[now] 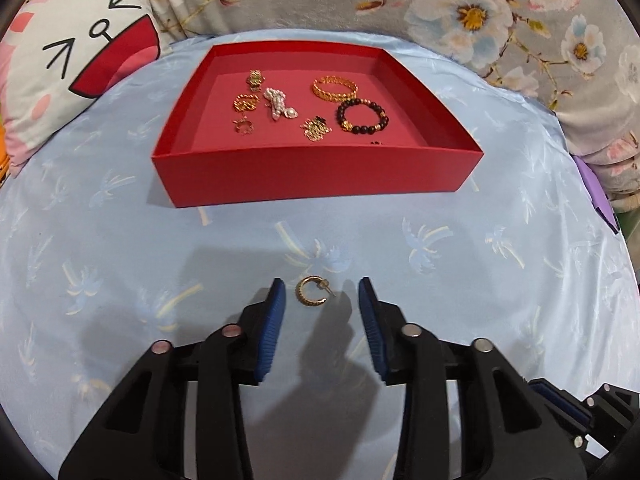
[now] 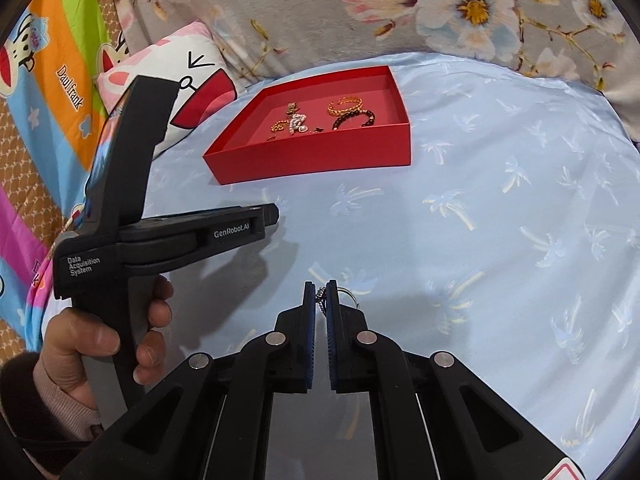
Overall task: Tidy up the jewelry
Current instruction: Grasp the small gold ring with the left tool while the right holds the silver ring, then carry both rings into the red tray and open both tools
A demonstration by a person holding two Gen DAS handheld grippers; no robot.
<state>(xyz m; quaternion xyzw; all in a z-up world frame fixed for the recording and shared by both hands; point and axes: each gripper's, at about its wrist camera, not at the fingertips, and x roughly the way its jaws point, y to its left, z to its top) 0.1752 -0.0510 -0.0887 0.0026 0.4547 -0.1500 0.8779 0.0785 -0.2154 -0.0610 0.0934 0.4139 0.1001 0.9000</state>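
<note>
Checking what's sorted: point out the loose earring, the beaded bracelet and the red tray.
earring (image 1: 310, 292): left wrist view, on the gold hoop's curve.
beaded bracelet (image 1: 361, 117): left wrist view, on its dark beads.
red tray (image 1: 316, 178): left wrist view, on its near wall.

1. Your left claw (image 1: 320, 292) has open blue cloth (image 1: 460, 280) on both sides; only the gold hoop earring (image 1: 310, 293) lies between its spread fingers.
2. Straight ahead, the red tray (image 1: 320, 178) blocks you: its front wall stands up, so go over it.
3. The tray floor is crowded on the left and in the middle.
4. Beside your right claw (image 2: 320, 300), the left claw body (image 2: 160, 232) blocks the left; the right is open.
</note>
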